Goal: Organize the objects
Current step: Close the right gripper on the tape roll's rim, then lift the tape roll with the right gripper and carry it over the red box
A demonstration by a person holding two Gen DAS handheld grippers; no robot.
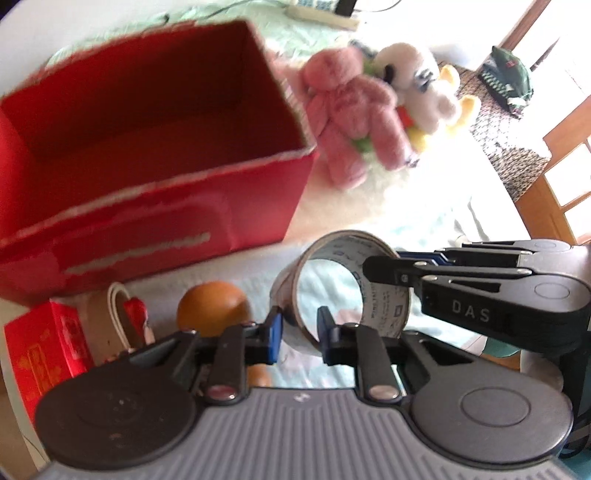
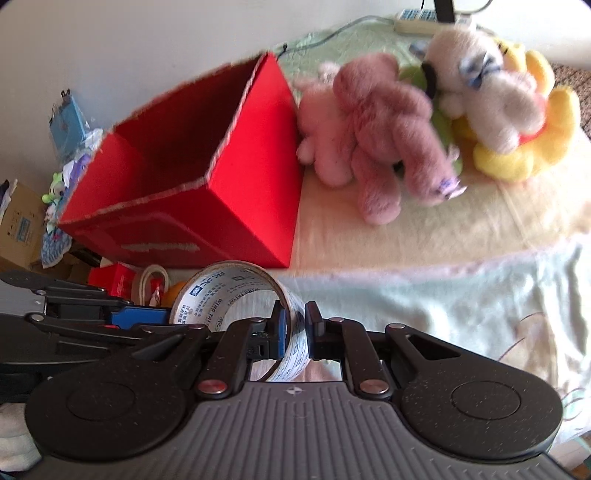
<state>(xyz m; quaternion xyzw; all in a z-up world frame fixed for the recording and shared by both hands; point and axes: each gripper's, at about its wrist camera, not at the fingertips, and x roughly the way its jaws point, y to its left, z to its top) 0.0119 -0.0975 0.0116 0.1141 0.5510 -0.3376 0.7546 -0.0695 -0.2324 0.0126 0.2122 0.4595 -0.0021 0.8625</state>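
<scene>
A roll of printed tape point(image 1: 384, 295) point(image 2: 229, 291) hangs upright between both grippers, in front of an open red box point(image 1: 166, 221) point(image 2: 251, 221). My left gripper point(image 1: 300, 330) is shut on the roll's left wall; in the right wrist view it point(image 2: 162, 317) comes in from the left. My right gripper point(image 2: 296, 325) is shut on the opposite wall of the roll, and from the left wrist it point(image 1: 380, 264) enters from the right. The inside of the box that shows is bare red. A pink plush bear point(image 1: 351, 107) point(image 2: 388, 122) lies right of the box.
A white plush dog point(image 1: 413, 77) point(image 2: 487, 88) and a yellow plush toy point(image 2: 535, 147) lie behind the bear on the cream cloth. An orange ball point(image 1: 212, 306), a small red carton point(image 1: 44, 347) and a white loop sit below the box. A power strip point(image 2: 424, 18) lies at the back.
</scene>
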